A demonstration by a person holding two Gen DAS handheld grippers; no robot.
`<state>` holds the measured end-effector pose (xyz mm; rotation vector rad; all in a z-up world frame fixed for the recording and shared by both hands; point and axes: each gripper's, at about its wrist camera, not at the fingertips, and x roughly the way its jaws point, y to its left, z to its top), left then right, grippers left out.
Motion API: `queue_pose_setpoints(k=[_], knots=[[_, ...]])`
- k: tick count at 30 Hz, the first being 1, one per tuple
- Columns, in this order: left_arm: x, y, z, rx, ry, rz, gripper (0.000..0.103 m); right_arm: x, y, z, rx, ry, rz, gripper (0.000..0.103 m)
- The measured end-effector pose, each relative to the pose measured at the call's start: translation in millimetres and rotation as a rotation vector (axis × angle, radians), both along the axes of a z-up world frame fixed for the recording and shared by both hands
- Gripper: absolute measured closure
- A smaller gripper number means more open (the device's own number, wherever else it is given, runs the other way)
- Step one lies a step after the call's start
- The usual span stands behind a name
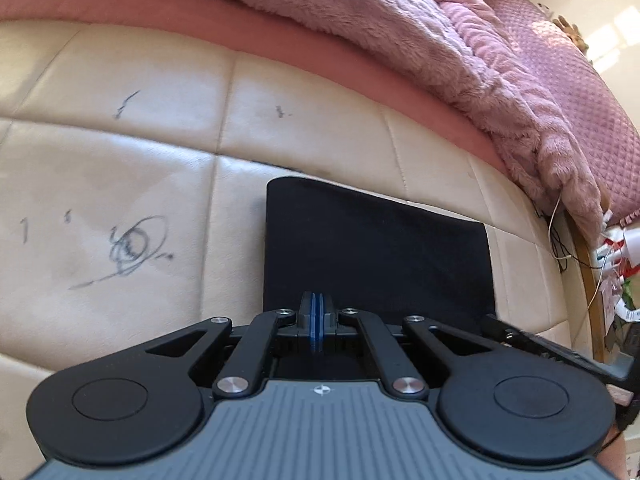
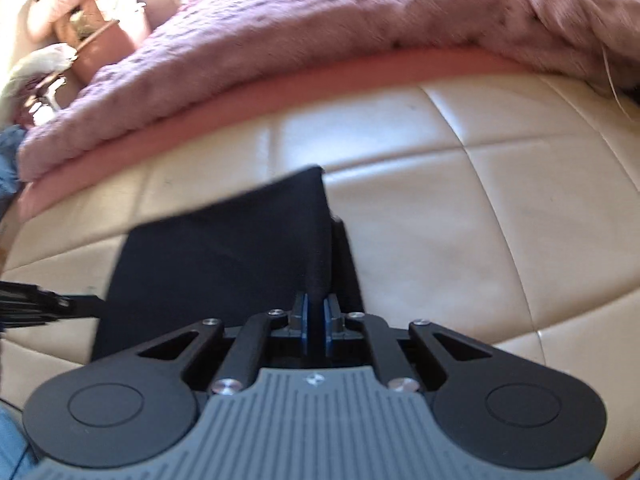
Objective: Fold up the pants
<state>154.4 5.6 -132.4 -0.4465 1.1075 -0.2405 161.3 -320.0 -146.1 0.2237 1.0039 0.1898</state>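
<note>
Between the right gripper's [image 2: 316,312] pads sits the black pants' [image 2: 224,240] edge (left gripper [image 1: 316,308] pressed together).

Strong daylight is seen pouring in from the far side, with the window area [image 1: 616,32] blown out white. Glare is thrown off the cream quilted surface [image 2: 360,136]. The black pants [image 1: 376,248] are rendered as a detailless dark mass. Straight seams are bowed by fisheye distortion; the right view is smeared by blur.
</note>
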Motion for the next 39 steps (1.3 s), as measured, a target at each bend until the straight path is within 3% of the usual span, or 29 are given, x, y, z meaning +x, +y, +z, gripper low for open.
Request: queue_pose_setpoints(k=[4, 9, 11, 14, 18, 22, 26, 30, 33, 37, 39], knots=[[10.6, -9.0, -6.1, 0.006, -0.013, -0.019, 0.103, 4.0, -3.2, -22.0, -0.004, 0.017, -0.019, 0.101], [21.8, -15.7, -20.6, 0.048, -0.001, -0.003, 0.099, 7.5, -11.6, -28.1, 0.044, 0.026, -0.039, 0.099], [21.9, -16.7, -13.8, 0.052, -0.012, -0.014, 0.099, 5.5, -10.7, -24.7, 0.037, 0.026, -0.047, 0.081], [22.5, -14.9, -0.5, 0.074, -0.067, -0.027, 0.099, -0.6, -16.8, -10.7, 0.032, 0.001, -0.058, 0.081], [34.9, -9.0, 2.9, 0.112, -0.098, -0.019, 0.099, 5.9, -14.1, 14.9, 0.026, -0.097, -0.011, 0.090], [48.2, -3.3, -4.8, 0.097, -0.091, 0.013, 0.099, 32.9, 2.4, 19.7, 0.033, -0.143, 0.058, 0.094], [58.8, -5.0, -17.4, 0.098, -0.062, 0.035, 0.099, 61.0, 11.5, 3.6, 0.012, -0.114, 0.057, 0.103], [63.3, -5.2, -20.2, 0.106, -0.062, 0.030, 0.099, 77.4, 11.1, -19.7, 0.004, -0.050, 0.032, 0.103], [58.4, -8.8, -10.7, 0.160, -0.071, 0.009, 0.099, 74.5, 10.4, -12.0, -0.001, -0.060, 0.035, 0.103], [41.6, -14.8, 6.3, 0.234, -0.081, -0.021, 0.099, 47.7, 7.6, 5.8, -0.029, -0.083, 0.045, 0.097], [32.9, -16.2, 13.4, 0.243, -0.085, -0.032, 0.099, 31.4, 6.4, 13.5, -0.032, -0.082, 0.051, 0.079]])
